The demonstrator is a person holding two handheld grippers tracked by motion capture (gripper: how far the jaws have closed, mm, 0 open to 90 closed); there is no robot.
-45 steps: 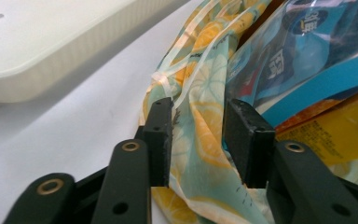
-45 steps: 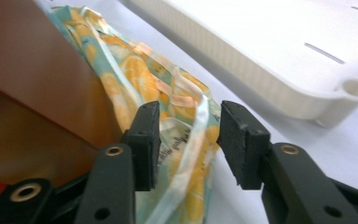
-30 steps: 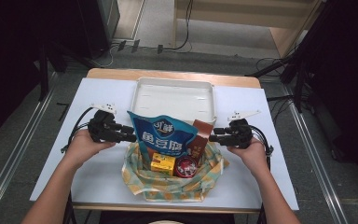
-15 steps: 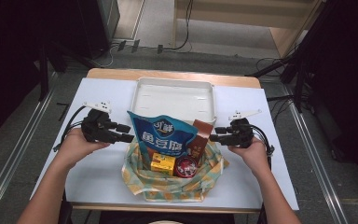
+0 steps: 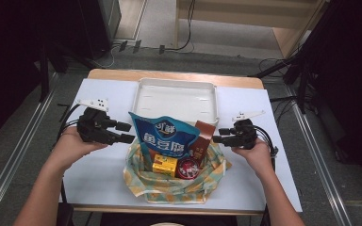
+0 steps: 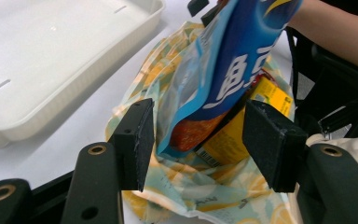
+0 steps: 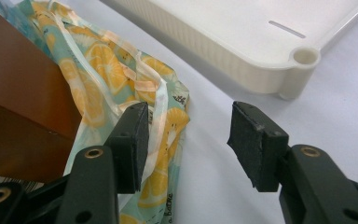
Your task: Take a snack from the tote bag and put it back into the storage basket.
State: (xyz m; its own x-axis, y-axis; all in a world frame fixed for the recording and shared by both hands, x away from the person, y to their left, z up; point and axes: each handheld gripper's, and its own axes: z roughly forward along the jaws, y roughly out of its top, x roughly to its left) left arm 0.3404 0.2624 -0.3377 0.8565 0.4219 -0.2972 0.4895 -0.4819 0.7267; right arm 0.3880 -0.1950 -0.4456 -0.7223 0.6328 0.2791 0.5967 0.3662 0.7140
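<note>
A lemon-print cloth bag [image 5: 169,190] stands open at the table's front middle. In it are a tall blue snack pouch [image 5: 167,136], a brown box [image 5: 202,141], a yellow box [image 5: 164,165] and a red round tin [image 5: 187,167]. My left gripper [image 5: 126,133] hovers just left of the pouch, clear of the bag. Its jaws have just been opening and nothing is gripped; the left gripper view looks past them [image 6: 200,121] at the pouch [image 6: 233,70] and bag [image 6: 186,186]. My right gripper [image 5: 219,135] is open at the bag's right rim [image 7: 98,60], its jaws slightly wider than before, beside the brown box [image 7: 18,93].
A white plastic tray [image 5: 176,99] lies behind the bag, with its rim close to both grippers [image 6: 51,56] [image 7: 242,46]. The white tabletop [image 5: 103,169] has free room to the left and right of the bag. Cables trail from both grippers.
My left gripper has risen and drawn back a little to the left, away from the bag, with its jaws wider apart. The right hand has stayed where it was.
</note>
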